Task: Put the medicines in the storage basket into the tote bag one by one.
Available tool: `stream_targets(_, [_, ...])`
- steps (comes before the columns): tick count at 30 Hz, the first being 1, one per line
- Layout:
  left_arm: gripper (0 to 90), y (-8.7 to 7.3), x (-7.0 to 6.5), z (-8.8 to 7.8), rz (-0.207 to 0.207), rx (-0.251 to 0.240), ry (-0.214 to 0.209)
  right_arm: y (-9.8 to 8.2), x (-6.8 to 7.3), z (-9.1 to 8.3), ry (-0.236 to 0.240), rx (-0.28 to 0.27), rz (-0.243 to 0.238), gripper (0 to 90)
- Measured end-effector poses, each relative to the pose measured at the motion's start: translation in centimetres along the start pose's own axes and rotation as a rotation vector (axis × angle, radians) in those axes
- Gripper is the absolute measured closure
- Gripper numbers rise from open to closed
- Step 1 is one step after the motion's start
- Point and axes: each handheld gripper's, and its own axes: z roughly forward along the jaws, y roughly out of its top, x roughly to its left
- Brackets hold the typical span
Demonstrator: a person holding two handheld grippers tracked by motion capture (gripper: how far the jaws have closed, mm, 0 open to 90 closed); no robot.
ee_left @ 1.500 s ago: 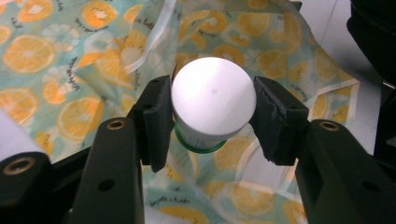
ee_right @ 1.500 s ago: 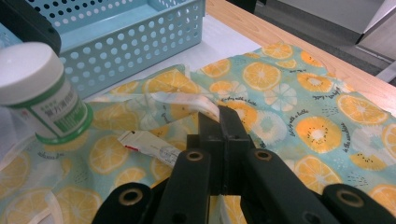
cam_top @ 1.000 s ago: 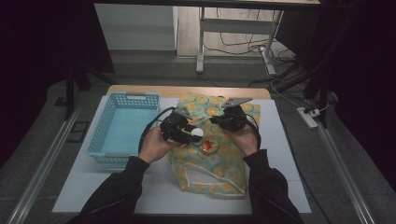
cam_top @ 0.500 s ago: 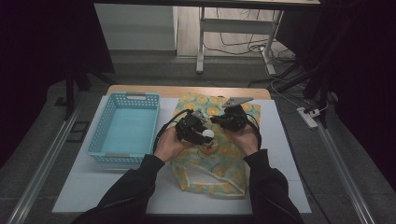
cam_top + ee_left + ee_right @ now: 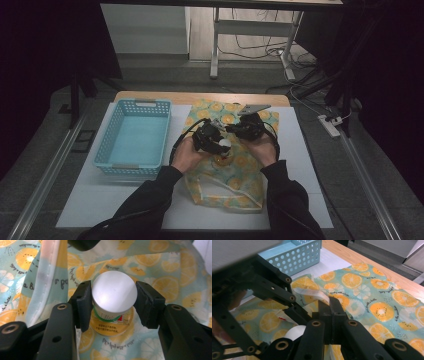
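Left tongs [image 5: 113, 306] had their 2 pads clamped on a small bottle [image 5: 112, 312] just under its white cap [image 5: 114, 293], 1 pad [image 5: 83, 305] on each side. I read the grip near the top as deliberate: it kept the yellow-labelled body free below the jaws, so it could go down first into the bag.

Right tongs [image 5: 329, 315] were clenched, jaws pressed together on the white-trimmed edge of the cloth bag [image 5: 372, 300]. That pinch looked like it was there to lift the edge and hold the mouth open; in the left gripper view a fold of the trimmed edge [image 5: 50, 277] stood raised beside the bottle.

In the high view the left tongs [image 5: 216, 142] and right tongs [image 5: 236, 131] sat just beside each other over the upper middle of the bag [image 5: 225, 175], bottle cap [image 5: 224, 145] between them. The bottle was held over the bag's opening, orange-print cloth all around it; I couldn't tell whether its base already touched cloth.

The bag lay flat on the white mat [image 5: 310, 170], white strap [image 5: 220, 185] trailing toward me. The blue basket [image 5: 135, 135] stood to the left, near but apart from the bag. It played no part in this step, by my read.

My judgement: 1 hand opened the bag while the other loaded it. The risk I saw was the pinched edge slipping and the mouth closing on the bottle.
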Motion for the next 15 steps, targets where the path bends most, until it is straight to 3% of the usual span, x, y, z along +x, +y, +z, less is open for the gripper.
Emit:
stream_targets(8, [50.1, -0.27, 0.21, 0.85, 0.007, 0.007, 0.004, -0.01, -0.02, 0.04, 0.002, -0.001, -0.006, 89.9])
stream_targets(12, [49.0, -0.41, 0.30, 0.93, -0.001, -0.013, -0.002, 0.01, 0.02, 0.00, 0.001, 0.000, -0.005, 89.9])
stream_targets(15, [39.3, -0.43, 0.34, 0.71, -0.008, -0.025, -0.006, -0.01, 0.03, 0.00, 0.001, 0.001, -0.006, 89.9])
